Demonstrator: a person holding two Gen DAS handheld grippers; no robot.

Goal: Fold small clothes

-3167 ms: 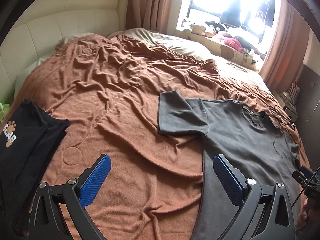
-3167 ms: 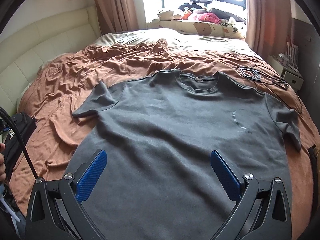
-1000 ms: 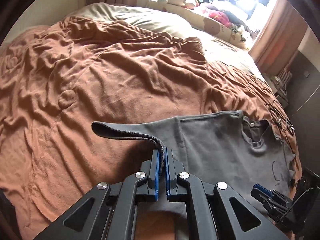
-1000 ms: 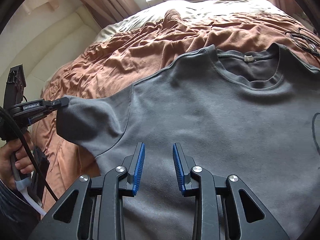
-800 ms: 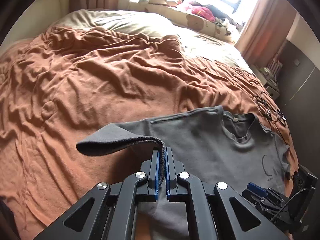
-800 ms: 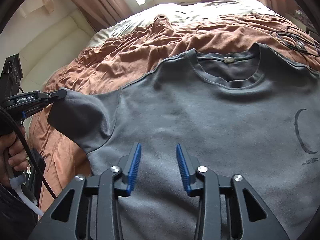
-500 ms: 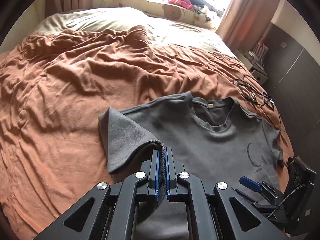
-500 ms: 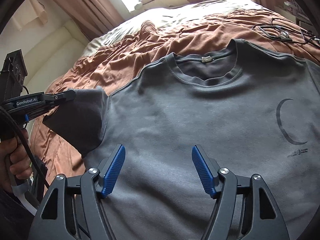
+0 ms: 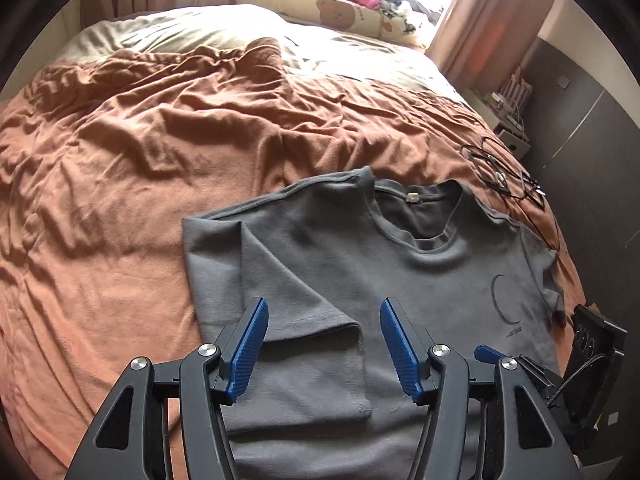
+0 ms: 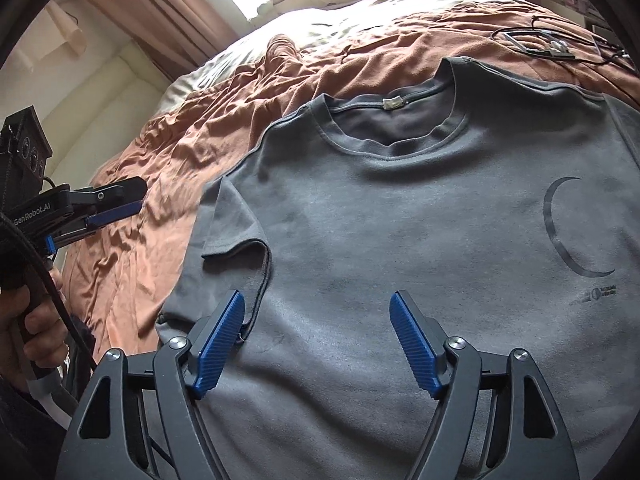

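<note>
A grey T-shirt (image 9: 420,280) lies flat on the brown blanket, collar away from me; it fills the right wrist view (image 10: 420,240). Its left sleeve (image 9: 296,304) is folded inward onto the chest and also shows in the right wrist view (image 10: 236,232). My left gripper (image 9: 322,344) is open and empty just above that folded sleeve. My right gripper (image 10: 316,340) is open and empty over the shirt's lower front. The left gripper also shows at the left edge of the right wrist view (image 10: 112,204), off the shirt.
The brown blanket (image 9: 120,160) covers the bed, wrinkled, to the left and beyond the shirt. Black cables (image 9: 504,176) lie by the shirt's far right shoulder. Pillows and soft toys (image 9: 340,4) sit at the window. A dark cabinet (image 9: 580,140) stands on the right.
My left gripper carried the pinched sleeve inward over the shirt, then opened and let it drop folded on the chest. My right gripper opened wider over the lower front.
</note>
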